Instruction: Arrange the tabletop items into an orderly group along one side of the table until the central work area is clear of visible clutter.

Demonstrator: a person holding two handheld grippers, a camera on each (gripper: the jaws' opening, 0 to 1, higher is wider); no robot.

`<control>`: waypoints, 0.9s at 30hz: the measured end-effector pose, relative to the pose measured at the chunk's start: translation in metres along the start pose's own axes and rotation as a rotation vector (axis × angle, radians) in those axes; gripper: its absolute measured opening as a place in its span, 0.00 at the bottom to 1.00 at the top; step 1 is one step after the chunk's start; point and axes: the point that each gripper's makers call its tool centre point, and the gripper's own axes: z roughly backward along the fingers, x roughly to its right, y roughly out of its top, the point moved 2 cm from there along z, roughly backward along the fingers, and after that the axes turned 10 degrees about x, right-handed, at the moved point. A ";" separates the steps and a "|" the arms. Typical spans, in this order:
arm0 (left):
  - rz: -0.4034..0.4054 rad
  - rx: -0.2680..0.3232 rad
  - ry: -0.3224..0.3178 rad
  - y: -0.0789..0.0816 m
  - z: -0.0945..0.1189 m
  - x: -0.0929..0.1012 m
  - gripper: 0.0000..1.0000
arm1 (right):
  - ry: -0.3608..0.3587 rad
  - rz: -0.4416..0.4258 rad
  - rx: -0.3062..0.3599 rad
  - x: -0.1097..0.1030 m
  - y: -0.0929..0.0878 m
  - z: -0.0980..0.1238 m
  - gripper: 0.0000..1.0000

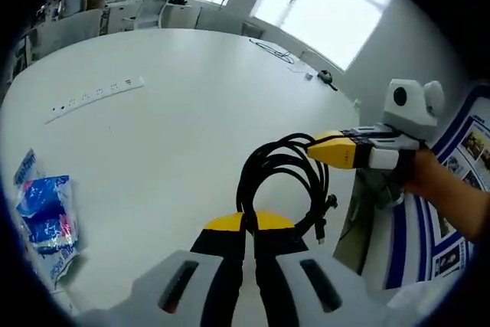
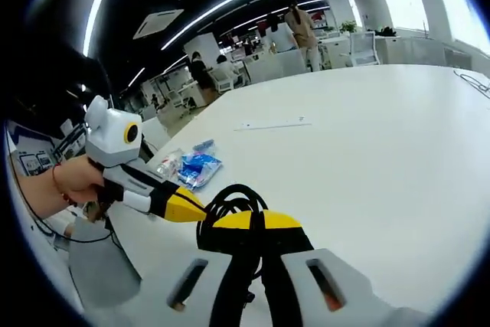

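Big round white table (image 1: 191, 97) takes up most of both views, with office desks and a few people standing way in the back. On it: a long white power strip (image 1: 93, 98) lying flat near the far-left part in the left gripper view, and a blue-and-white plastic packet (image 1: 44, 216) close to the left edge, well apart from the strip. The black coiled cable (image 1: 279, 181) sits at the near edge of the table, looped up. Left gripper (image 1: 246, 227) has its jaws pinched together on the coil. Right gripper (image 2: 256, 223) looks clamped on the same bundle from the other side, though the cable's partly hidden behind the jaws there.
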 end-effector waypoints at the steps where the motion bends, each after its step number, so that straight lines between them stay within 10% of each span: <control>1: 0.003 -0.005 0.000 -0.001 -0.002 -0.001 0.00 | -0.001 -0.003 -0.004 0.001 -0.002 -0.001 0.00; 27: 0.108 -0.092 -0.001 -0.024 -0.057 -0.028 0.00 | -0.035 -0.066 -0.120 0.056 -0.042 -0.033 0.00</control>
